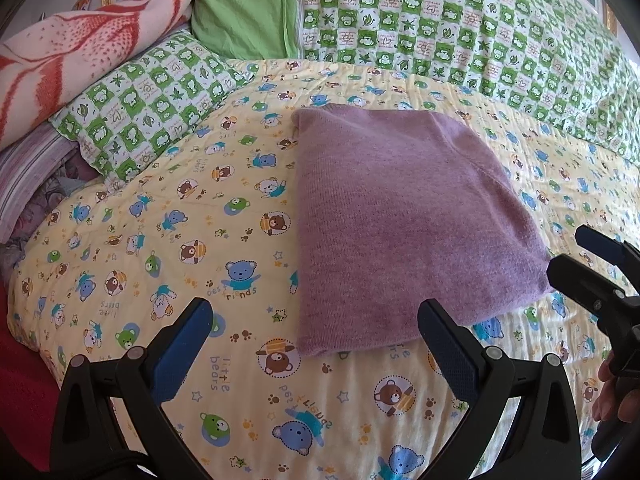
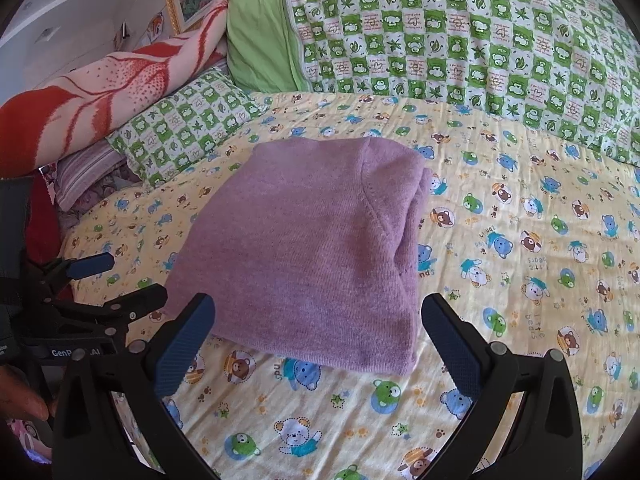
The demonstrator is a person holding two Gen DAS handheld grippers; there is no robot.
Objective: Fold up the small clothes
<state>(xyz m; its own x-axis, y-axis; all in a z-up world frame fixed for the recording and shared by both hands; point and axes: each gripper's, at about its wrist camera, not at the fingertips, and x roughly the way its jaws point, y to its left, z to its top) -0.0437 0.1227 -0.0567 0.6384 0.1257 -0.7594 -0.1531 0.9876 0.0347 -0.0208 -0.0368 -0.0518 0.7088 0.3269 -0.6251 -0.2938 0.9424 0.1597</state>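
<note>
The folded purple sweater [image 1: 404,224] lies on the bear-print bed sheet [image 1: 160,240], just beyond both my tools. My left tool [image 1: 316,344] and right tool [image 2: 318,338] each stand apart, holding nothing. Only the right view shows the stacked folded edges [image 2: 420,200] on the sweater's right side.

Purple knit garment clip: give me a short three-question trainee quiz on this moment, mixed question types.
1. True or false: the purple knit garment lies folded on the yellow bear-print sheet.
2. Multiple choice: the left tongs and right tongs are A) both shut on the garment, B) both open and holding nothing, C) one open, one shut.
3. Fill in: the green checked pillow lies to the garment's ____ in the right wrist view.

Key: 1 true; 2 B; 3 left.
</note>
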